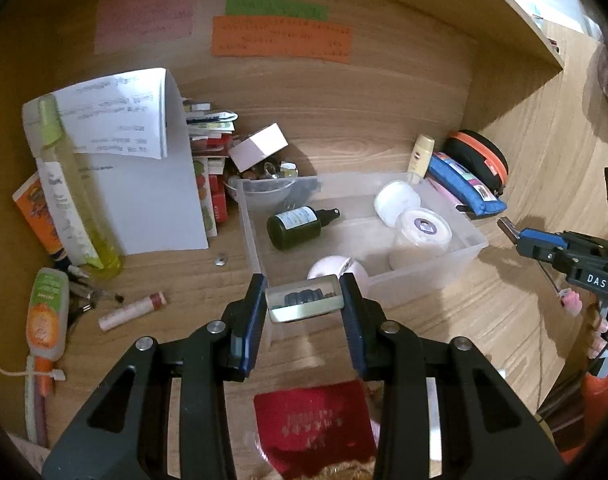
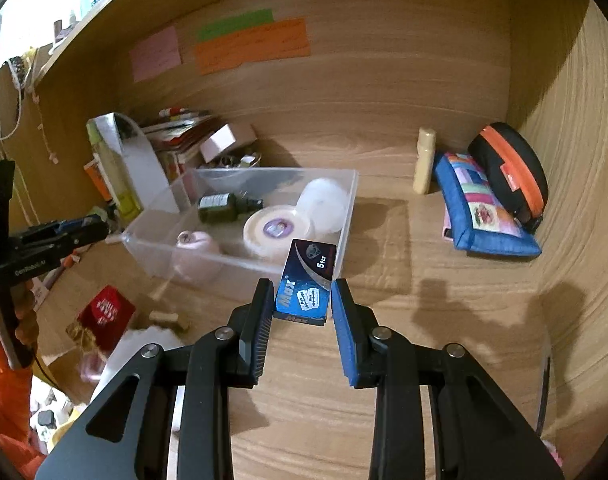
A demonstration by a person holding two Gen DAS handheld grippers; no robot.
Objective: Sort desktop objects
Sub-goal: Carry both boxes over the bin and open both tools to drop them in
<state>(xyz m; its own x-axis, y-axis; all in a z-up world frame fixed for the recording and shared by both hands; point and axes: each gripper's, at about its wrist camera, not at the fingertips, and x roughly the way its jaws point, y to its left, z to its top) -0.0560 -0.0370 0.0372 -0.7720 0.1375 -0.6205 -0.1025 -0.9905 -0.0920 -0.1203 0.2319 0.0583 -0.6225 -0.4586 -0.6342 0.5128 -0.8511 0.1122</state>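
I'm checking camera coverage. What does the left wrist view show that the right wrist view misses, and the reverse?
Only the left wrist view: the left tongs shut on a small clear case, and a lip balm tube on the desk.

Only the right wrist view: the right tongs around a blue blade box.

Both share: the clear bin holding a dark spray bottle, and the blue pouch.

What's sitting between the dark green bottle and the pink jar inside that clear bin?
Nothing: in the left wrist view, only bare bin floor separates the green bottle from the pink jar.
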